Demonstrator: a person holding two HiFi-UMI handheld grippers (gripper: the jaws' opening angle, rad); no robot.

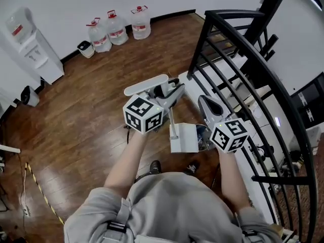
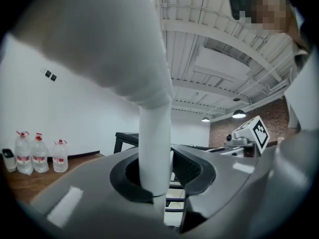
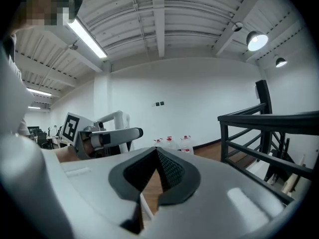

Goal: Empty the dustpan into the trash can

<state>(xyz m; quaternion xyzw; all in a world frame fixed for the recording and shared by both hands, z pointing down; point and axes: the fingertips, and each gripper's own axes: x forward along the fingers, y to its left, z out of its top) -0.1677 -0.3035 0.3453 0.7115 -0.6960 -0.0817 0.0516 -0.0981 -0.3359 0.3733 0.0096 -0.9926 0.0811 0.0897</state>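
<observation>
Left claw (image 2: 160, 176) is clamped on the dustpan's handle (image 2: 154, 153). The pan (image 1: 185, 138) hangs over the floor just beside the railing (image 1: 228, 59), well apart from the bin (image 1: 86, 48) at the floor's far edge. Right claw (image 3: 157, 152) is pinched together, apparently on nothing. With one grip, I reckon the pan could swing, clip the rail and spill.

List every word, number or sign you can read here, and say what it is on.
No text here is readable.
Red labels on the water bottles: too small to read.
Red label on the water dispenser: too small to read.
Marker cubes: square patterns only, no words.
</observation>
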